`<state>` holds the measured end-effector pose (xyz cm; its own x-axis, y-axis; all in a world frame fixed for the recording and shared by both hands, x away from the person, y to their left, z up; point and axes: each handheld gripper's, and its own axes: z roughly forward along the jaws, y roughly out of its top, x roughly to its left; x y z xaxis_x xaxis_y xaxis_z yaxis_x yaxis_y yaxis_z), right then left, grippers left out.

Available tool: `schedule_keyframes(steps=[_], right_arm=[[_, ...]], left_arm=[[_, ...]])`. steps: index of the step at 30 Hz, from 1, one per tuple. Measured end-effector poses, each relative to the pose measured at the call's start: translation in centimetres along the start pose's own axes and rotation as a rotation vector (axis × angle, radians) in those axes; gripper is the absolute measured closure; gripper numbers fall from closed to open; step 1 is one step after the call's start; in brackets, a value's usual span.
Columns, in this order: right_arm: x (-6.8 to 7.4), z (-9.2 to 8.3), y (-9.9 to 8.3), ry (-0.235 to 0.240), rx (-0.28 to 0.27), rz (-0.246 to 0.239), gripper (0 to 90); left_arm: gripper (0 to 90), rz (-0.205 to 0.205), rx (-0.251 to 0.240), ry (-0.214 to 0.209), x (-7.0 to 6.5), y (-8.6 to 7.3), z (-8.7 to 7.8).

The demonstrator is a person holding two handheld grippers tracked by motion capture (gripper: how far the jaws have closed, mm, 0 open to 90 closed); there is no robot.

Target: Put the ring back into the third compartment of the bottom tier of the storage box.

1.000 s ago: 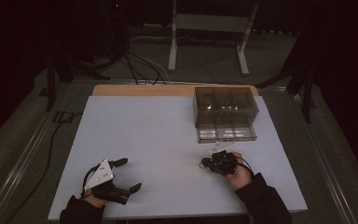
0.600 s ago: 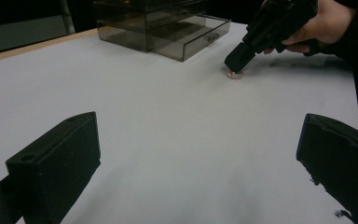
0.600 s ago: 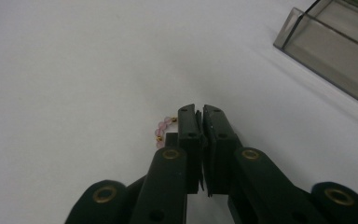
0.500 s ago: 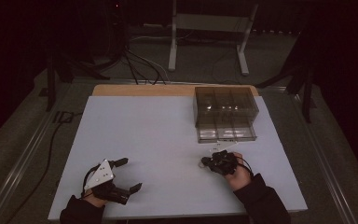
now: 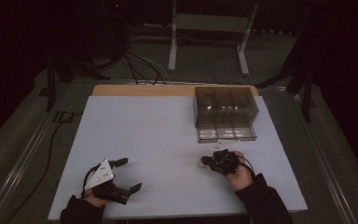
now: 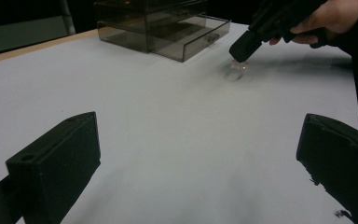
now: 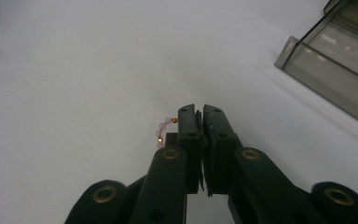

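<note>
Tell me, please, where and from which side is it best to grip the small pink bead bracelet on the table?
Probably from straight above, across the thin strand. The bracelet is a small loop of pink and gold beads low at the white table, so there is no tall side to pinch. The right gripper already has its jaws shut on one side of the loop, tips pointing down.

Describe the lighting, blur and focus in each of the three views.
High view: dim room, only the white table lit, surroundings nearly black. Left gripper view: the bead bracelet under the right hand-held gripper is smeared; soft shadow beside it. Right gripper view: the shut right hand-held gripper's fingertips are sharp, the smoky drawer box soft, table evenly bright.
</note>
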<state>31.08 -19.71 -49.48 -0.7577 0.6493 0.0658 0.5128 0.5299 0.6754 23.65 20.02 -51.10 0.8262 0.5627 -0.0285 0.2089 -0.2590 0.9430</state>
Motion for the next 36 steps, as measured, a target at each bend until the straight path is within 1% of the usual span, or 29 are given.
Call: schedule_keyframes(steps=[2,10,14,21,25,36], right_arm=[[0.1,-0.2,0.1,-0.002,-0.002,-0.004,86.5],[-0.1,-1.0,0.3,-0.005,-0.007,0.005,86.5],[-0.1,-1.5,0.5,-0.014,-0.008,0.000,86.5],[-0.7,-2.3,0.6,-0.033,-0.013,0.016,86.5],[-1.0,-2.7,0.7,-0.043,-0.019,0.022,86.5],[-1.7,-3.7,0.8,-0.058,-0.033,0.045,86.5]], left_arm=[[0.6,0.001,0.003,0.001,0.0,0.0,0.0],[0.6,-0.003,0.003,0.002,0.0,0.0,0.0],[0.6,0.000,0.004,0.004,0.0,0.0,0.1],[0.6,-0.005,0.000,0.004,0.0,0.0,0.1],[0.6,-0.001,0.004,0.004,0.0,0.0,0.1],[0.6,-0.001,-0.001,0.004,0.1,0.0,0.1]])
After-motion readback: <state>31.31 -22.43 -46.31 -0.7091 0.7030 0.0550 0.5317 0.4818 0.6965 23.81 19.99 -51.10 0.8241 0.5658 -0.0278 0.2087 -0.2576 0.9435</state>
